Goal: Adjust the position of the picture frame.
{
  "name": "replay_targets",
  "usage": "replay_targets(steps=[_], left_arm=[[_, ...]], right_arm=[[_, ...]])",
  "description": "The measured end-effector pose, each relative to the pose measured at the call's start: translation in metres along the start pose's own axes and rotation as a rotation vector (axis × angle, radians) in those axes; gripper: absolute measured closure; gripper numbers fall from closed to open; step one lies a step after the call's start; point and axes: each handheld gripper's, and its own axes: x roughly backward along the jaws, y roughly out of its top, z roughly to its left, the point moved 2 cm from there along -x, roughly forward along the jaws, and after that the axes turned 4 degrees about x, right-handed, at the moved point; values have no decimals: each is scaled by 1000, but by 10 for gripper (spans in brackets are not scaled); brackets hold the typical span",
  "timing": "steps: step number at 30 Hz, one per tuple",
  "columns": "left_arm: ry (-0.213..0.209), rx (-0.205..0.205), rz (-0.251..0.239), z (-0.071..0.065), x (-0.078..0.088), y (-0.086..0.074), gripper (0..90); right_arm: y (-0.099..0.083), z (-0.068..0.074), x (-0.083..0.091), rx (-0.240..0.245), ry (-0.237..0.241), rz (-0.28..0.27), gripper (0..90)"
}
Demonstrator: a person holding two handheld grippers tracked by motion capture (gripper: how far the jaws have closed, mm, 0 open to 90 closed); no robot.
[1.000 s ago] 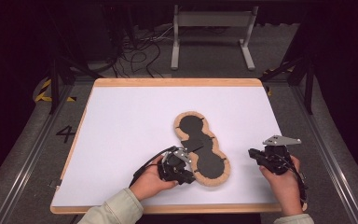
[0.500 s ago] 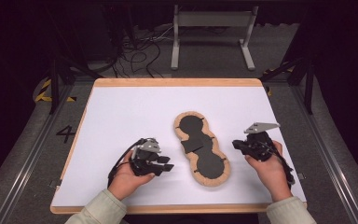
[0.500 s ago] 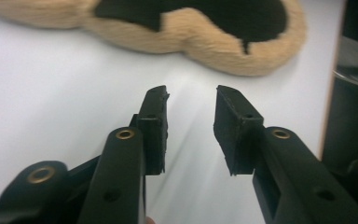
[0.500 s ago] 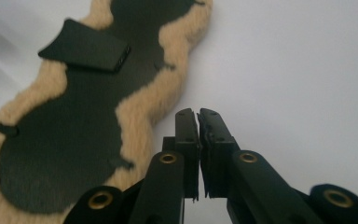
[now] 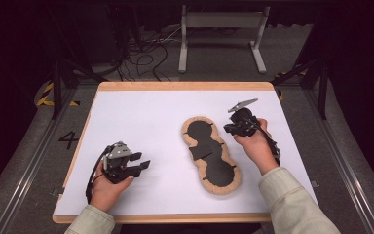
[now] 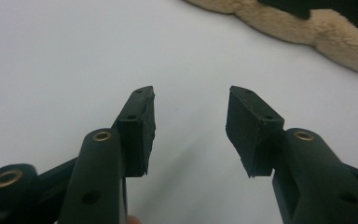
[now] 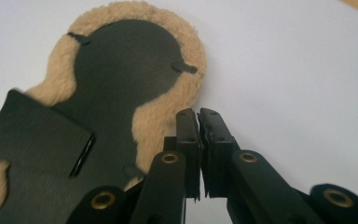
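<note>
- Left hand-held gripper [image 5: 139, 163] is hovering over the white table [image 5: 141, 122], jaws spread wide, empty.
- Right hand-held gripper [image 7: 198, 114] is sitting beside the fleece-edged black pad [image 5: 209, 153], jaws pressed together, gripping nothing.

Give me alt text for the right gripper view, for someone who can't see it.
The right claw, its jaws closed together with nothing between them, sits at the fleecy tan edge of a peanut-shaped black pad with a fleece border lying on a white table surface. A black flap overlaps the pad at lower left.
</note>
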Motion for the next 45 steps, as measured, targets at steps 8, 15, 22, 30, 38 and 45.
replay_targets(steps=[8, 15, 22, 30, 38, 45], left_arm=[[26, 45, -45, 12, 7, -10, 519], [63, 60, -54, 20, 12, -17, 511], [83, 74, -71, 22, 14, -17, 511], [66, 92, -76, 26, 8, -14, 519], [50, 121, -104, 34, 5, -10, 533], [30, 123, -95, 31, 5, -6, 548]], right_arm=[[12, -10, -40, -18, -35, 75, 899], [19, -12, -67, -54, -21, 115, 900], [33, 13, -72, 44, -17, 122, 900], [61, 74, -88, 191, 69, 112, 900], [70, 122, -95, 276, 268, 56, 900], [70, 120, -49, 271, 164, -25, 875]])
